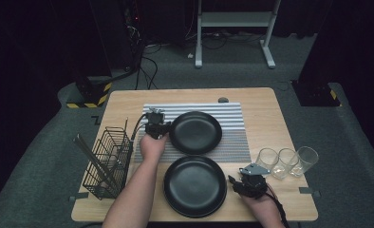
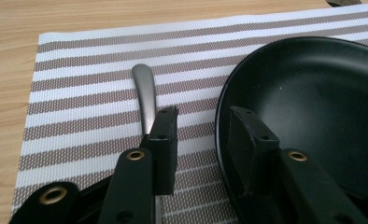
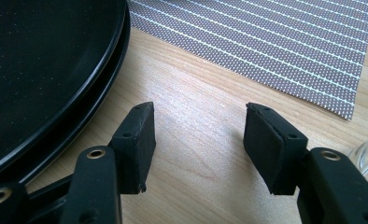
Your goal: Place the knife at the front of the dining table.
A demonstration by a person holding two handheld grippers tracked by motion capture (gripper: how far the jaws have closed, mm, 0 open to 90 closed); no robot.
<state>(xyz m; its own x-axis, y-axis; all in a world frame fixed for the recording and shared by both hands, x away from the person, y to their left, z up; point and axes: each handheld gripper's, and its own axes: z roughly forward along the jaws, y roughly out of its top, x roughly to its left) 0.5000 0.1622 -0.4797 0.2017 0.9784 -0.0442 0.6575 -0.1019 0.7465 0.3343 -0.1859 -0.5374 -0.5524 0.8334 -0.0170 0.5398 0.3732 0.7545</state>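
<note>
Nearest the person, the right gripper [image 1: 236,182] rests low over bare desk [image 3: 205,112] with its jaws spread and nothing between them, parked just right of the near black plate [image 1: 194,185], probably to keep clear while the other hand works. Farther out, the left gripper [image 1: 162,127] sits at the left rim of the far black plate [image 2: 313,107] on the striped placemat [image 2: 79,93]; its jaws stand apart and empty, while a metal utensil handle [image 2: 144,91] lies on the mat just outside one jaw, seemingly laid beside the plate as a place setting.
</note>
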